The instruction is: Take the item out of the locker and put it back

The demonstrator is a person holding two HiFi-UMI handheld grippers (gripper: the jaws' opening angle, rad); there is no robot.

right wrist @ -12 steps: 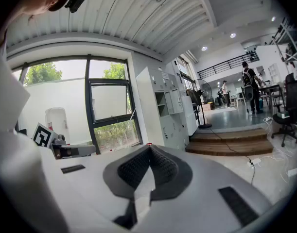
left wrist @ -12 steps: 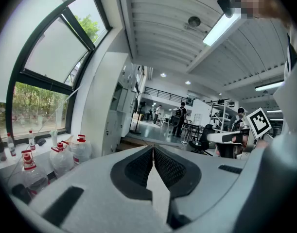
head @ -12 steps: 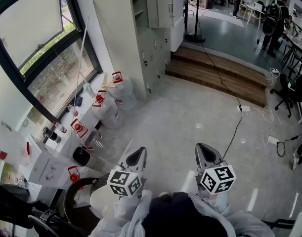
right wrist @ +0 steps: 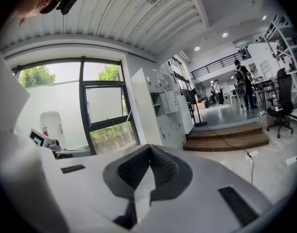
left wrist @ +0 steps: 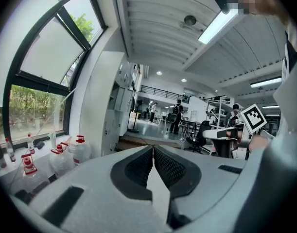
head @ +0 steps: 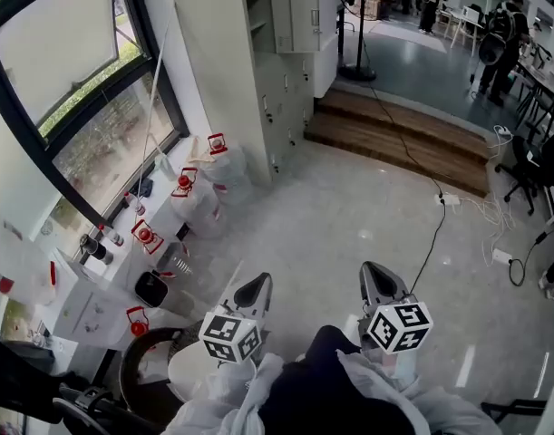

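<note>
A tall grey bank of lockers (head: 286, 53) stands far ahead by the window; one upper compartment has its door (head: 306, 14) swung open. I cannot make out any item inside it. My left gripper (head: 251, 290) and right gripper (head: 378, 284) are held low and close to the person's body, far from the lockers. On both, the ribbed pads meet with nothing between them. In the left gripper view the left gripper (left wrist: 152, 148) points toward the lockers (left wrist: 116, 110). From the right gripper (right wrist: 148, 147) the lockers (right wrist: 163, 110) show with an open shelf.
Water jugs with red caps (head: 190, 193) line the window wall at the left. A wooden step (head: 394, 139) crosses the floor beyond the lockers, with a black cable (head: 435, 216) trailing over it. An office chair (head: 530, 170) and standing people (head: 499, 43) are at the far right.
Almost nothing: both grippers stay shut in the same low place, and the head view has shifted only slightly.
</note>
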